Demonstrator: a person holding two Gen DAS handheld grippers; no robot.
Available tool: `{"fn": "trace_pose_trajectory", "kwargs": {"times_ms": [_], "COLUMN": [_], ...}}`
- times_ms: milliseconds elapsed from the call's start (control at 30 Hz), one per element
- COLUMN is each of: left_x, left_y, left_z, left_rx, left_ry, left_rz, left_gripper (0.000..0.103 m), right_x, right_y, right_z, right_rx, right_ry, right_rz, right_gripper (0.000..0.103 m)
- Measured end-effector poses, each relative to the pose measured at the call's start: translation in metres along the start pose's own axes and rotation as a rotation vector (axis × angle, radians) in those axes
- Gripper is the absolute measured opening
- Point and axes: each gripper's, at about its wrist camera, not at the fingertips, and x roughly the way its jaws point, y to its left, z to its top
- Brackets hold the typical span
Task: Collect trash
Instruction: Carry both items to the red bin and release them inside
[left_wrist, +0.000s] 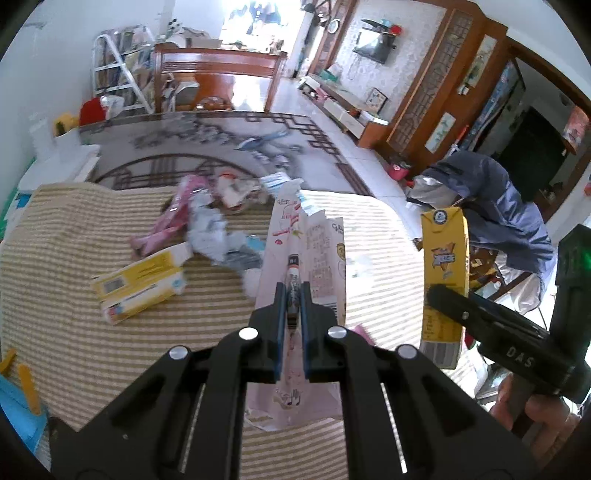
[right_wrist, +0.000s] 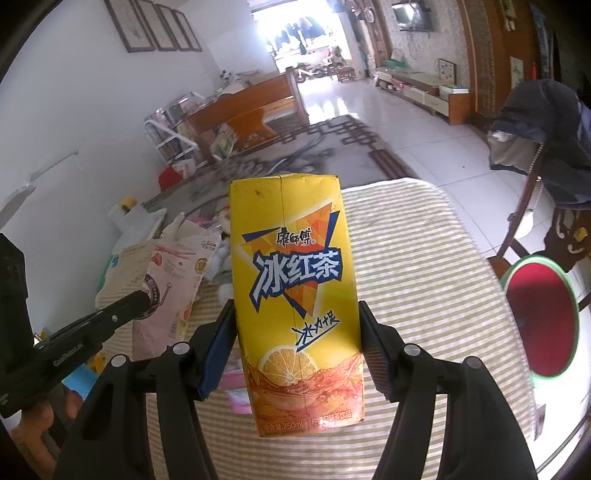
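My left gripper (left_wrist: 293, 291) is shut on a flattened pink snack bag (left_wrist: 306, 258), held up above the striped tablecloth (left_wrist: 74, 236). My right gripper (right_wrist: 295, 332) is shut on a yellow iced-tea carton (right_wrist: 291, 280), which stands upright between its blue pads. In the left wrist view the carton (left_wrist: 445, 266) and the right gripper (left_wrist: 441, 295) hang at the right. From the right wrist camera, the pink bag (right_wrist: 173, 273) hangs at the left in the left gripper (right_wrist: 142, 295). More trash lies on the cloth: a yellow box (left_wrist: 142, 286), crumpled wrappers (left_wrist: 210, 236), a pink packet (left_wrist: 173, 221).
A round table under the striped cloth (right_wrist: 424, 277) fills the foreground. A chair with a blue jacket (left_wrist: 491, 206) stands to the right, a red-seated stool (right_wrist: 539, 314) beside the table. Behind are a patterned rug (left_wrist: 207, 140), a wooden bench (left_wrist: 218, 77) and a tiled floor (right_wrist: 399, 122).
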Motion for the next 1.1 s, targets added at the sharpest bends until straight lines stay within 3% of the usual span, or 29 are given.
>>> {"fn": "trace_pose_trajectory", "kwargs": {"times_ms": [533, 900, 1100], "left_x": [0.060, 0.128, 0.169], "left_y": [-0.146, -0.258, -0.310], "left_z": [0.018, 0.004, -0.006], "left_rx": [0.131, 0.210, 0.282], "left_ry": [0.030, 0.149, 0.229], "left_rz": [-0.118, -0.257, -0.289], "left_gripper": [0.007, 0.007, 0.007], "right_x": [-0.040, -0.071, -0.074], "right_y": [-0.141, -0.264, -0.307], "right_z": [0.020, 0.002, -0.006], "right_rx": [0.100, 0.274, 0.334], "right_ry": [-0.049, -0.039, -0.023], "right_rz": [-0.108, -0.220, -0.251], "right_gripper": [0.061, 0.061, 0.061]}}
